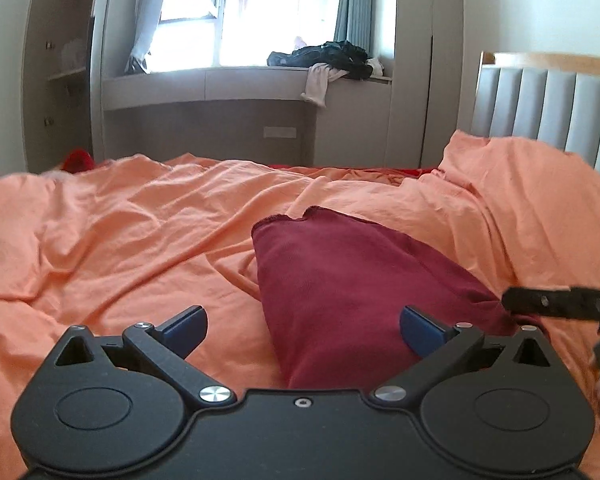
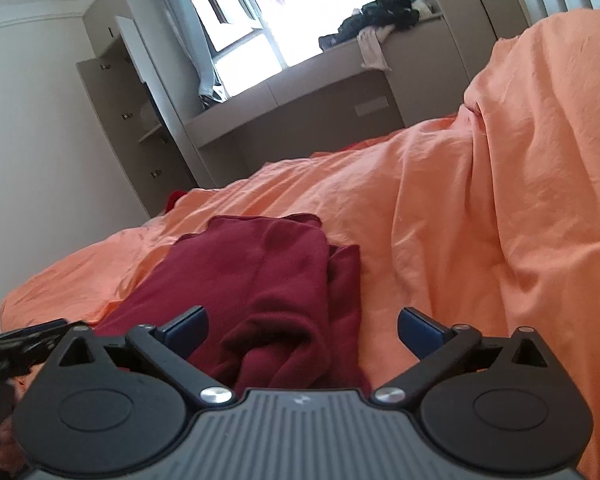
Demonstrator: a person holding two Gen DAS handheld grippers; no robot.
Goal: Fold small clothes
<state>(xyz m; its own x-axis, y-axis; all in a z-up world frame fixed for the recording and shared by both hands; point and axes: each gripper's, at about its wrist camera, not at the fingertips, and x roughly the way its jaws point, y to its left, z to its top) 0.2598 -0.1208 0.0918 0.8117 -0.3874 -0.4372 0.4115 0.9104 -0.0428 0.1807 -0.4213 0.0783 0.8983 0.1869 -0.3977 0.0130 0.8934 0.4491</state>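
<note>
The dark red knit garment [image 1: 364, 292], already folded into a long narrow bundle with a wavy raw hem at its far end, lies on the crumpled orange cotton bedsheet [image 1: 120, 240]; in my left wrist view it runs from the centre of the frame down to the lower edge, and in my right wrist view [image 2: 268, 280] it fills the lower centre, its top layer doubled over a second layer that shows along the right side. My left gripper [image 1: 303, 330] has its blue-padded fingers [image 1: 188, 330] spread wide, the garment lying between them with no pad pressing on it; my right gripper [image 2: 302, 330] is likewise spread wide and empty above the garment's near end. A raised fold of sheet occupies the right of both frames. Upper centre: a bright window, and on its grey sill a heap of dark clothes [image 1: 332, 56]. A grey padded headboard [image 1: 548, 108] stands at upper right of the left view.
</note>
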